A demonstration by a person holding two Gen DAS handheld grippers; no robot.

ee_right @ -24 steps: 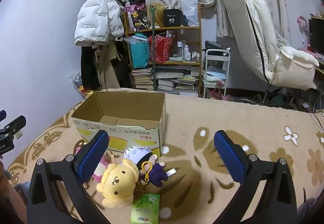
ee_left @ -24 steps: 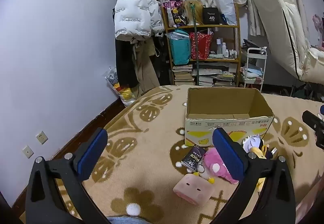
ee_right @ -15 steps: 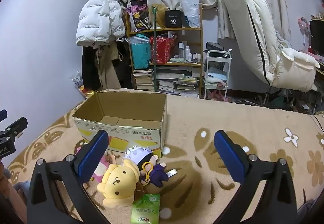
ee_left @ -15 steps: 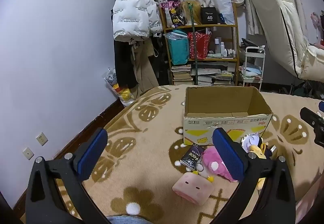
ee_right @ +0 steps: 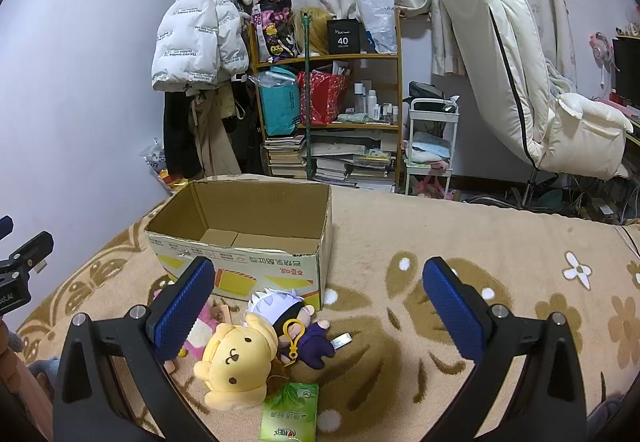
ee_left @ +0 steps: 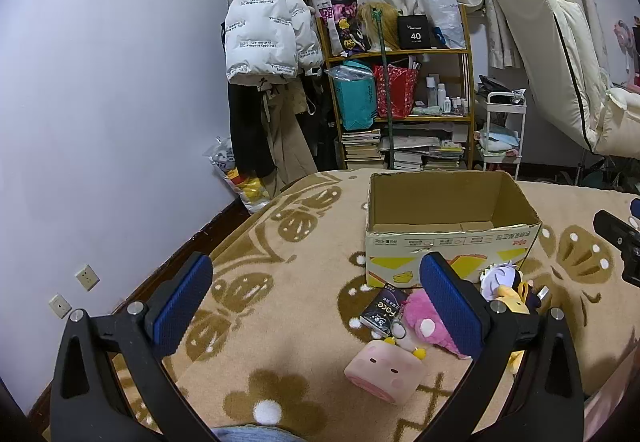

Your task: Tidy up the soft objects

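We see both grippers, left (ee_left: 316,306) and right (ee_right: 320,312), fingers spread and empty, above plush toys (ee_right: 236,358) crowding the open cardboard box (ee_right: 248,262) on the blanket (ee_right: 440,242).

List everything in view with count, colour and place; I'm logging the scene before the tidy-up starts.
cardboard box: one, brown, open and empty, on the blanket
yellow plush: one, before the box
white-haired doll: one, purple clothes, beside the yellow plush
pink plush: one, before the box
pink cube toy: one, nearest the left gripper
dark packet: one, by the pink plush
green packet: one, nearest
left gripper: open, empty
right gripper: open, empty
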